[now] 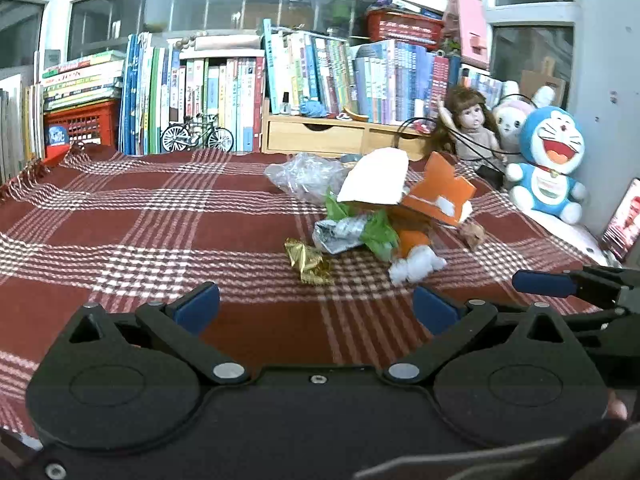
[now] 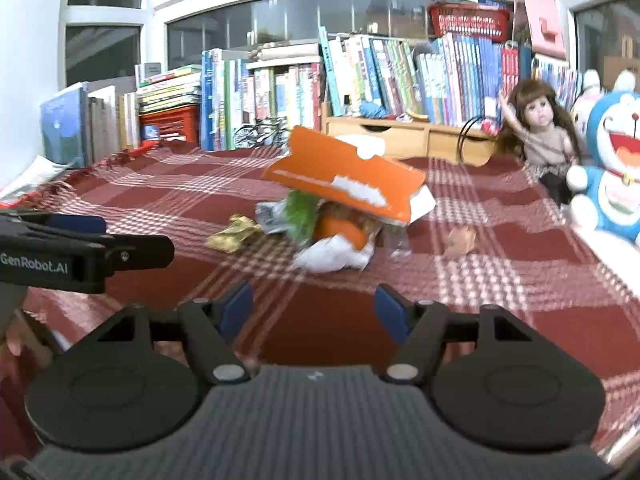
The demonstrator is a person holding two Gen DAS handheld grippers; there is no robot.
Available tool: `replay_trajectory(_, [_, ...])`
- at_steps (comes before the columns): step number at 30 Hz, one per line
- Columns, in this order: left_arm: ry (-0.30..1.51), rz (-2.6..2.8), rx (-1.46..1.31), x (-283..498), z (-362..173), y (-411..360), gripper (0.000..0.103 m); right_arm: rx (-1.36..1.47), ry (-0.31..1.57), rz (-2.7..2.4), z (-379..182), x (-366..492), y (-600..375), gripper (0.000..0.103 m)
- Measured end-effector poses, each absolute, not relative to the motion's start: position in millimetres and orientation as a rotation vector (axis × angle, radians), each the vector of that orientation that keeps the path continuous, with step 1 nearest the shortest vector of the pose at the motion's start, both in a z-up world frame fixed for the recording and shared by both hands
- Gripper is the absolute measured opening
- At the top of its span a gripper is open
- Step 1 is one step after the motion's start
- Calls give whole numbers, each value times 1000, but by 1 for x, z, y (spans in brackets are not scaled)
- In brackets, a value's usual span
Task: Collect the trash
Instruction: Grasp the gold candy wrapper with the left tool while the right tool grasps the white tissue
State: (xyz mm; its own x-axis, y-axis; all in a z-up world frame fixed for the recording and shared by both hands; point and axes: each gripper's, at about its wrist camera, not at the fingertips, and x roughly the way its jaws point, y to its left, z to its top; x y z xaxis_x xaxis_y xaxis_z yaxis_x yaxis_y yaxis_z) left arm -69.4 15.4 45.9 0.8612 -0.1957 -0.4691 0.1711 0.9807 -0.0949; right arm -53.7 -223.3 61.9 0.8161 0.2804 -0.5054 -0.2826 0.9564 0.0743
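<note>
A heap of trash lies on the red plaid cloth [image 1: 120, 216]: a torn orange carton [image 1: 438, 194] [image 2: 344, 178], a white card [image 1: 376, 178], green wrapping [image 1: 376, 232], a silver wrapper [image 1: 338, 234], a gold foil wrapper [image 1: 310, 260] [image 2: 234, 234], crumpled white tissue [image 1: 416, 266] [image 2: 332, 258] and a clear plastic bag [image 1: 304, 174]. A small brown scrap [image 2: 460, 240] lies apart to the right. My left gripper [image 1: 316, 310] hovers in front of the heap, open and empty. My right gripper [image 2: 316, 310] is also open, empty, short of the tissue.
Books [image 1: 224, 96], a red crate [image 1: 80, 126], a toy bicycle [image 1: 198, 136] and a wooden drawer box [image 1: 340, 136] line the back. A doll [image 1: 472, 124] and a blue plush toy [image 1: 548, 164] sit at the right. A phone [image 1: 624, 220] leans at the right edge.
</note>
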Motion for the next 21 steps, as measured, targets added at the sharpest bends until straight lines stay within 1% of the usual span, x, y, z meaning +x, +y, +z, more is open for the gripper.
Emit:
replay_trajectory(6, [450,-146,-60,-35,35,13,103,-81,524,289,48,-26,-213,79])
replay_trajectory(14, [491,-166,-17,8,18,5,102,-86,550,298,32,4,-204,79])
replay_trajectory(15, [500,-173,-29,12,16,5,100,-84,555,301,31,7,-203,79])
replay_trajectory(16, [509,-179,-40,16,14,5,96,-82,560,304,29,9,-202,79])
replay_trajectory(17, [516,-183,-48,18,12,5,94,-81,563,307,27,11,-201,79])
replay_trajectory(19, [533,-187,-56,24,9,5,84,-80,567,312,25,14,-199,79])
replay_trajectory(21, [541,-187,-53,29,6,3,77,-83,569,313,24,17,-198,79])
